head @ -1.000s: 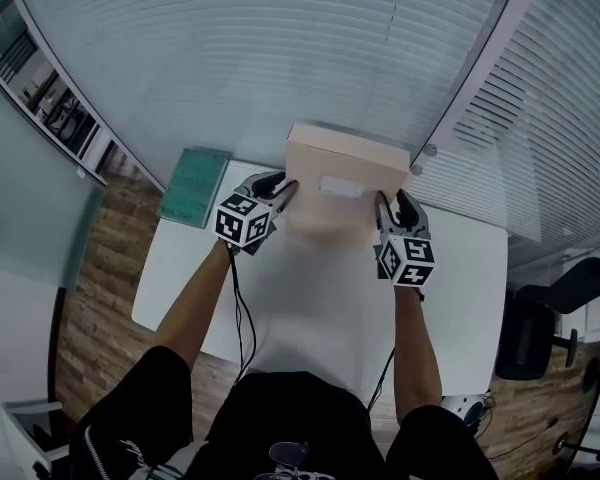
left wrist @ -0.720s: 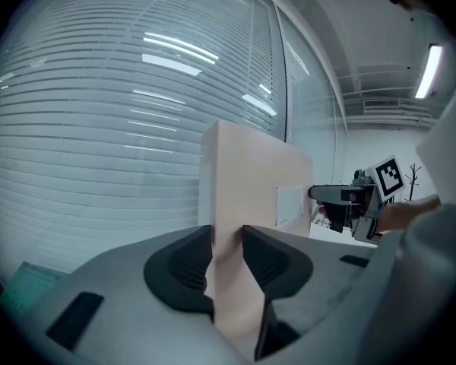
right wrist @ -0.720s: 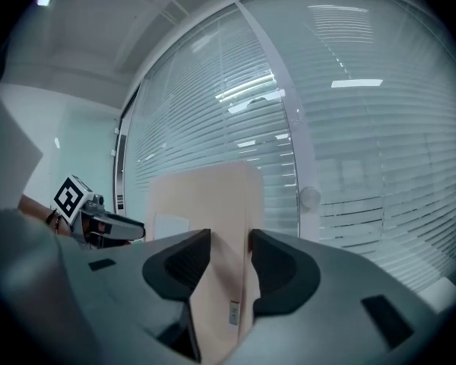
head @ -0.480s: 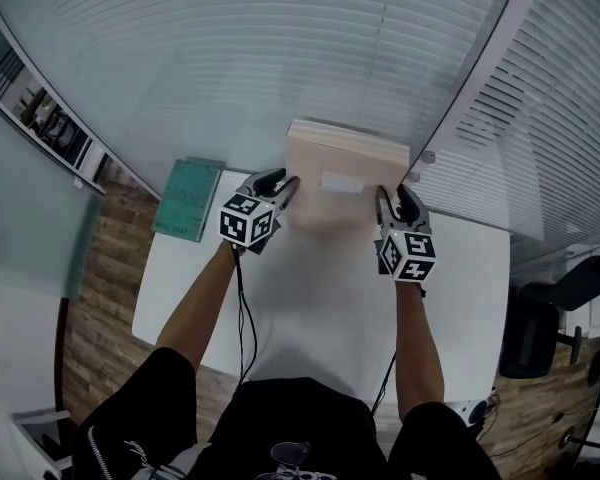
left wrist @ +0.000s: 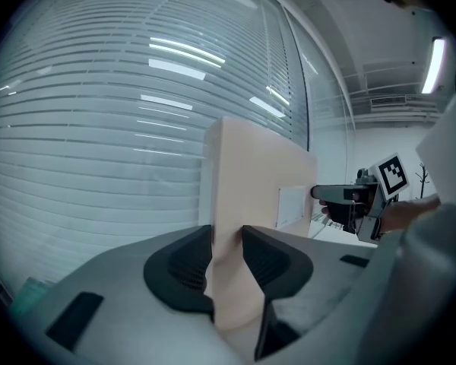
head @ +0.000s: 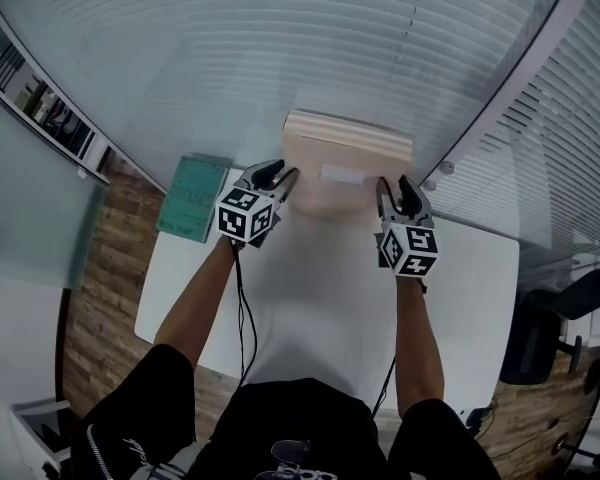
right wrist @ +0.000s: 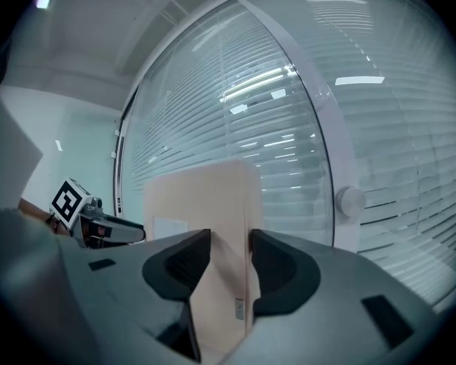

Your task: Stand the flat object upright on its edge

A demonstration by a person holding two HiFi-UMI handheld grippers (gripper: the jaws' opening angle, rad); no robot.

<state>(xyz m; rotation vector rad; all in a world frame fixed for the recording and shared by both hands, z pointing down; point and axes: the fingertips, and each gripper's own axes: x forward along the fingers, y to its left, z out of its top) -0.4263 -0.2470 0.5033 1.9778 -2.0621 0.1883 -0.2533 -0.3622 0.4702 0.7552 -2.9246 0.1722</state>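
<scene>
A flat beige cardboard box (head: pixel 340 168) with a white label stands raised at the far edge of the white table (head: pixel 330 288), close to the blinds. My left gripper (head: pixel 283 183) is shut on the box's left edge, and my right gripper (head: pixel 390 196) is shut on its right edge. In the left gripper view the beige box (left wrist: pixel 247 204) sits squeezed between the two dark pads, with the right gripper (left wrist: pixel 342 196) across from it. In the right gripper view the box (right wrist: pixel 213 226) fills the gap between the pads, and the left gripper (right wrist: pixel 99 226) shows beyond.
A green book (head: pixel 192 198) lies at the table's far left corner. Window blinds (head: pixel 280 58) run right behind the box. A round knob (right wrist: pixel 351 201) sits on the window frame at the right. A dark office chair (head: pixel 540 338) stands right of the table.
Both grippers have lifted the box a little higher and farther toward the blinds. The grips stay the same.
</scene>
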